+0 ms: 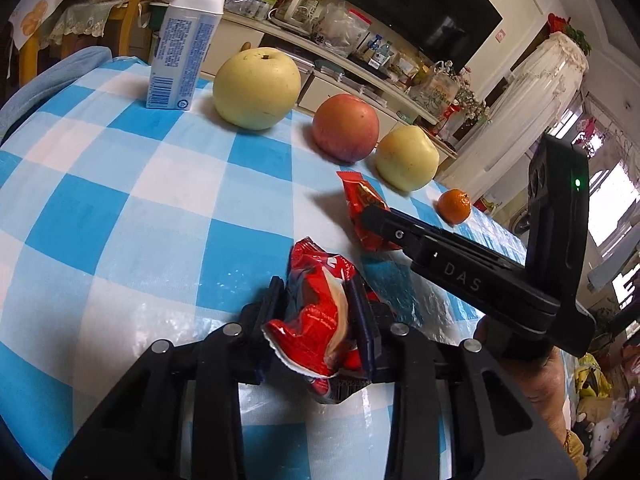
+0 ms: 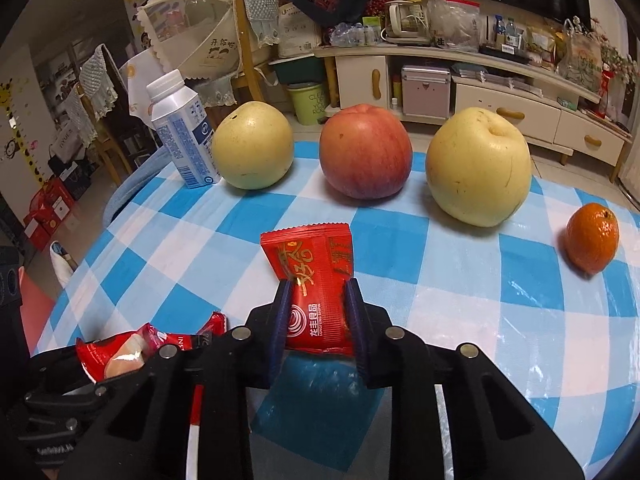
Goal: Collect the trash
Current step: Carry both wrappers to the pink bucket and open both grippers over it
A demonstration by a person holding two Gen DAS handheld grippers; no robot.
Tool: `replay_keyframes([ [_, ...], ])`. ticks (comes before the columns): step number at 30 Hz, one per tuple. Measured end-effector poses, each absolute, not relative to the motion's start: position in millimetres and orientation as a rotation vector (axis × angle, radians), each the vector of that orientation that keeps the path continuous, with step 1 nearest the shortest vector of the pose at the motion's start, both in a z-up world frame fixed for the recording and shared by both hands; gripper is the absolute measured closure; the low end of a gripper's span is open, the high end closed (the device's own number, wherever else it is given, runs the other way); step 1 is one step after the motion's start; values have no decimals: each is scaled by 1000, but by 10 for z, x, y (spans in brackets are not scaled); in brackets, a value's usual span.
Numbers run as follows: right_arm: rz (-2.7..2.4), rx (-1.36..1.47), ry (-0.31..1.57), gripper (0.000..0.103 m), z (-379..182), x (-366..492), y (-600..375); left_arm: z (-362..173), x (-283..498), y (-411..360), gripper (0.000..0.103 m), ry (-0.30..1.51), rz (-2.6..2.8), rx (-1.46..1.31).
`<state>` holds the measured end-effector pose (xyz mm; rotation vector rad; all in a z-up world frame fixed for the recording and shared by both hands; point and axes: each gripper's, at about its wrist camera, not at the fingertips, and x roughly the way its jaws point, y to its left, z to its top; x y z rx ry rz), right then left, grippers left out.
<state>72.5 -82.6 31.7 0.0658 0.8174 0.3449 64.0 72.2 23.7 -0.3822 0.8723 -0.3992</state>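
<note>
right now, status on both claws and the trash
Left claw shut on crumpled red wrapper. Right claw shut on flat red snack packet. Both on the checked tablecloth. Fruit row and milk bottle behind, not in the way.

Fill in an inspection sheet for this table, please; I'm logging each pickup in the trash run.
Surface: checked blue and white tablecloth, under a clear cover.
Job's things: crumpled red wrapper and flat red packet, each between a gripper's fingers.
Clutter: milk bottle, yellow pear, red apple, second yellow pear, small orange, in a row along the far edge.
Grippers: left gripper shut on the crumpled red wrapper; right gripper shut on the flat red packet.
Cables: nothing seen.
Surroundings: crowded cabinet, green bin, chairs behind the table.
</note>
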Motion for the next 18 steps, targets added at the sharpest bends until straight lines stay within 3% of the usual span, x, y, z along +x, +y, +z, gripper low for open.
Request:
replay_keyframes([
  [18,320,98,796,74,484,-111,-794,376,347,911,70,864,-444,-382],
])
